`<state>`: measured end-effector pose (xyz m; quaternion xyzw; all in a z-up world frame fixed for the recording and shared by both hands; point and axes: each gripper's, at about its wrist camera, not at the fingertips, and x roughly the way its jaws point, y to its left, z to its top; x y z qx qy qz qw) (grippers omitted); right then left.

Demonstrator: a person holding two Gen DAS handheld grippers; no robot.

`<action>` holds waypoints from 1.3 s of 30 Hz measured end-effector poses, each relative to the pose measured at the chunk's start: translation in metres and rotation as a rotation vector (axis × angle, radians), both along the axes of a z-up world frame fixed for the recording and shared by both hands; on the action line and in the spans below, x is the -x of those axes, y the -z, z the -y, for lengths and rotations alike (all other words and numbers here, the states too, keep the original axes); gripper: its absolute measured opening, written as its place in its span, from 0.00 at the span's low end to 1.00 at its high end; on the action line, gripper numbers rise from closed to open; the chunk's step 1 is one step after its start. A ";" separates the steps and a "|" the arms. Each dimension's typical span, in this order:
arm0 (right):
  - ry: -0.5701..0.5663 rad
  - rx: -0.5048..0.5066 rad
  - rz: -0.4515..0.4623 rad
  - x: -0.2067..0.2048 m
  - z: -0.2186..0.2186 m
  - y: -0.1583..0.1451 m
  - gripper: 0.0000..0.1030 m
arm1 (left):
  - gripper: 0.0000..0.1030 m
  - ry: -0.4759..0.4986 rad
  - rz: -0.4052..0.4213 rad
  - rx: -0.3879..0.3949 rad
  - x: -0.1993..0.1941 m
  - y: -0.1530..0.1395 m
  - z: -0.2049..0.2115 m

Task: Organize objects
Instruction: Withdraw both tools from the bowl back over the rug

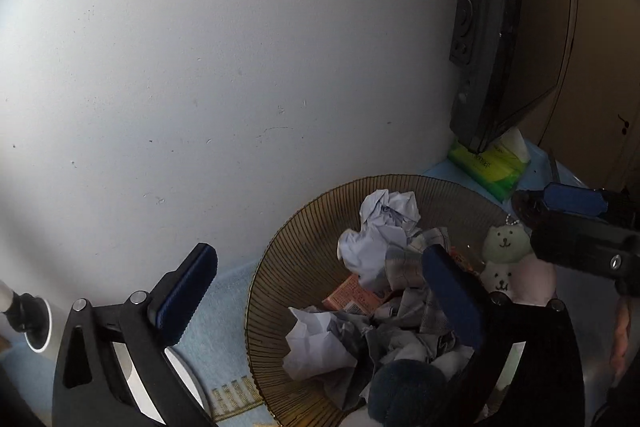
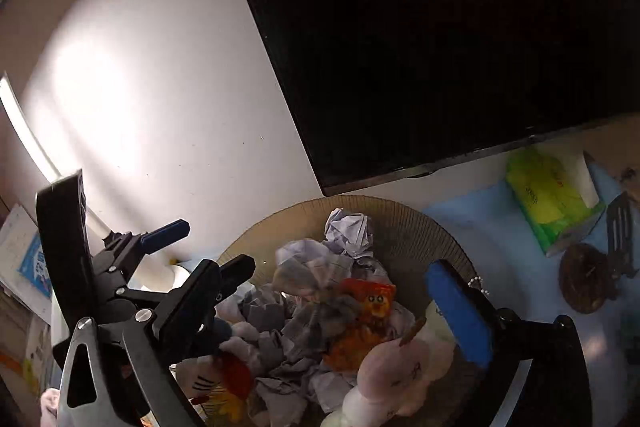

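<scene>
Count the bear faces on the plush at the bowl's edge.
2: a pale green bear face on top, a white bear face just below it, both at the bowl's right rim. Crumpled paper may hide other toys.

Ribbed, translucent amber plastic bowl (image 1: pixel 304 251) beneath the left gripper (image 1: pixel 320 291) jaws, filled with matt crumpled paper (image 1: pixel 384 223) and soft plush toys (image 1: pixel 506 259). Finger pads (image 1: pixel 188 291) are blue ridged rubber on matt black plastic (metal pivot bolts). Beyond the jaws: glossy black screen (image 2: pixel 420 35), shiny green tissue pack (image 2: pixel 548 195).
</scene>
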<state>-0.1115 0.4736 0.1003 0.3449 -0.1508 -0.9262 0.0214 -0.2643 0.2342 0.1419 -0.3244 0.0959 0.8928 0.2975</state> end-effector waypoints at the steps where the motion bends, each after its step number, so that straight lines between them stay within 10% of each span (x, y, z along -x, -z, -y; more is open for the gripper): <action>1: 0.001 0.014 -0.007 -0.004 -0.003 -0.002 1.00 | 1.00 -0.001 -0.016 0.016 -0.005 0.000 -0.001; 10: -0.002 0.050 -0.090 -0.035 0.063 -0.032 1.00 | 1.00 -0.169 -0.156 0.101 -0.064 -0.033 0.039; 24: -0.082 0.042 -0.103 -0.134 0.162 -0.032 1.00 | 1.00 -0.393 -0.161 0.143 -0.179 -0.074 0.192; 39: -0.093 -0.194 0.130 -0.182 0.209 0.101 1.00 | 1.00 -0.496 0.150 0.087 -0.238 0.081 0.247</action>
